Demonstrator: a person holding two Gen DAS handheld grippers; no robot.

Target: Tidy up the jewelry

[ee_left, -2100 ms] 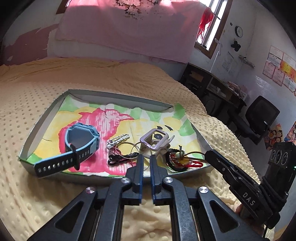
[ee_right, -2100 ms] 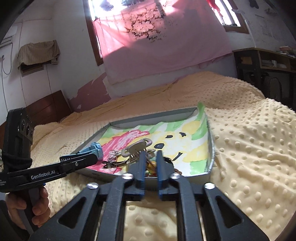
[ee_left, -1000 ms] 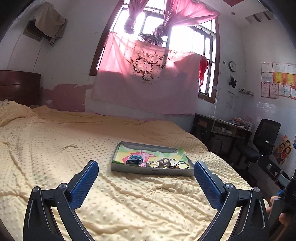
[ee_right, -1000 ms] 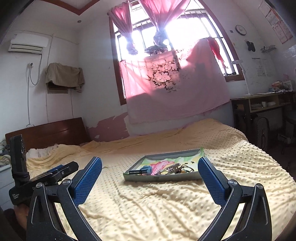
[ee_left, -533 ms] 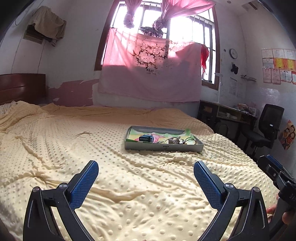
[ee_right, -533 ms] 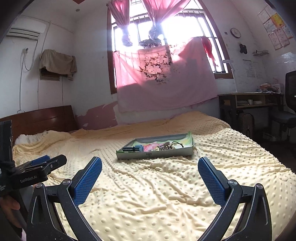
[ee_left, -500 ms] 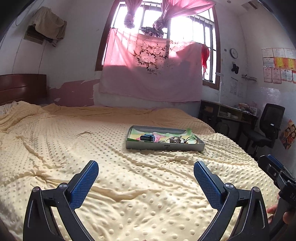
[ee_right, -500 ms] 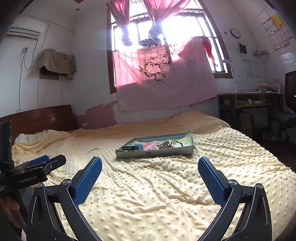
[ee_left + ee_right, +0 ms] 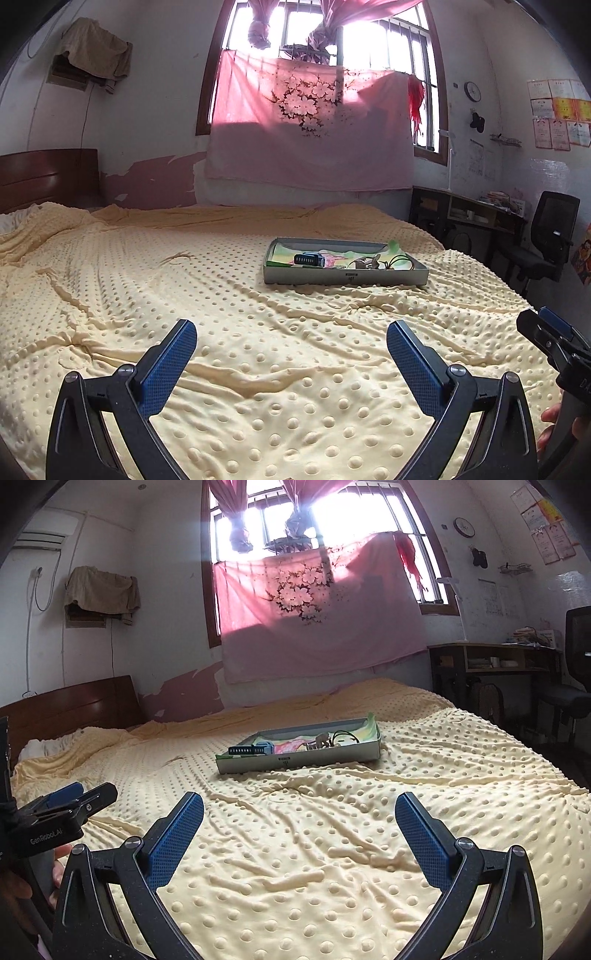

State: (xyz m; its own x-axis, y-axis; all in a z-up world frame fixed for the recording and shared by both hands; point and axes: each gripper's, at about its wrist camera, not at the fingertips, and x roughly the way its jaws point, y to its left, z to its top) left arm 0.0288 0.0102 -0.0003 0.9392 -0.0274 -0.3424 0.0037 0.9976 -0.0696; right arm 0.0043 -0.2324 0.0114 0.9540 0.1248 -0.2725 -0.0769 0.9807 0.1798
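Both claws [image 9: 291, 332] [image 9: 299, 805] wide, well short of tray [image 9: 345, 277].

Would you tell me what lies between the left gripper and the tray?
Only bare yellow dotted blanket lies between the open left gripper and the tray, per the left wrist view.

Yellow dotted blanket [image 9: 258, 332], grey tray [image 9: 345, 277]

Left hand-held gripper [image 9: 291, 339] and right hand-held gripper [image 9: 299, 812] gape wide, level.
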